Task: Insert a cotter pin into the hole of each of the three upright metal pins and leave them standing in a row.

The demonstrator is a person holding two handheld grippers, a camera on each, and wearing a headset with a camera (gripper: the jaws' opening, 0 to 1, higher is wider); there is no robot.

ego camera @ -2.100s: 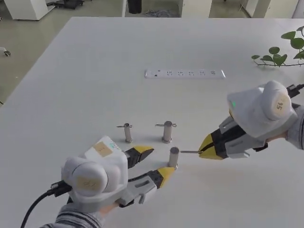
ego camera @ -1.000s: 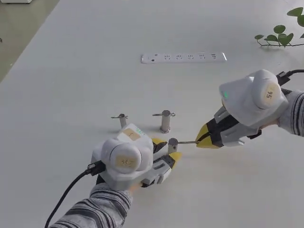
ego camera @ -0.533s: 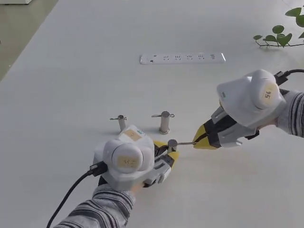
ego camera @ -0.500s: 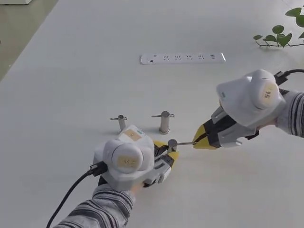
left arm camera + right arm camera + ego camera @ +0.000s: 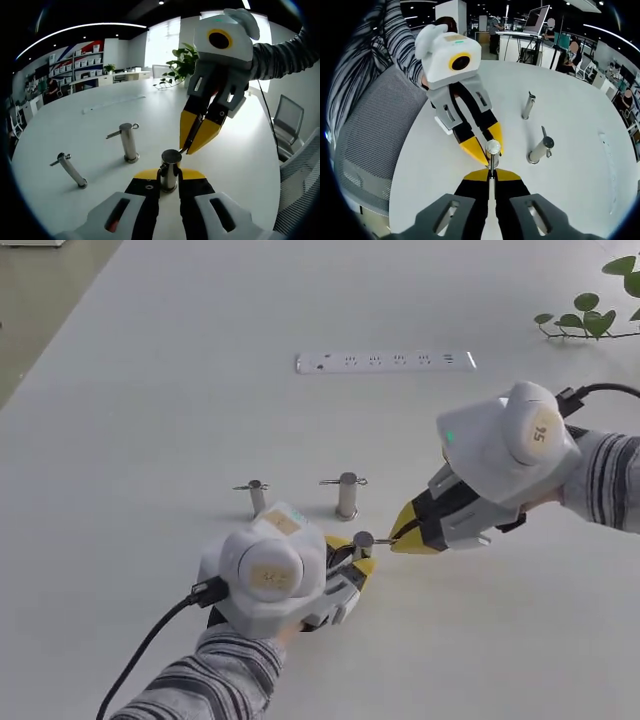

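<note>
Silver pins (image 5: 347, 498), white table (image 5: 200, 390), grey-striped sleeves (image 5: 605, 475), green plant (image 5: 590, 315)

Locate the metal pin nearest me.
In the head view the metal pin stands between the left tool's jaws, in front of the two other pins, the right tool at its right.

In the head view the white body of the left gripper (image 5: 352, 558) covered the lower shaft and foot of the nearest metal pin (image 5: 363, 539), leaving just its cap. The cotter pin (image 5: 381, 540) was a thin line, its loop end buried between the pinched yellow tips of the right gripper (image 5: 398, 537). Whether its point sat in the pin's hole was too fine to tell. At two o'clock the plant (image 5: 590, 315) ran off the edge, and at seven o'clock the black cable (image 5: 150, 640) did too.
</note>
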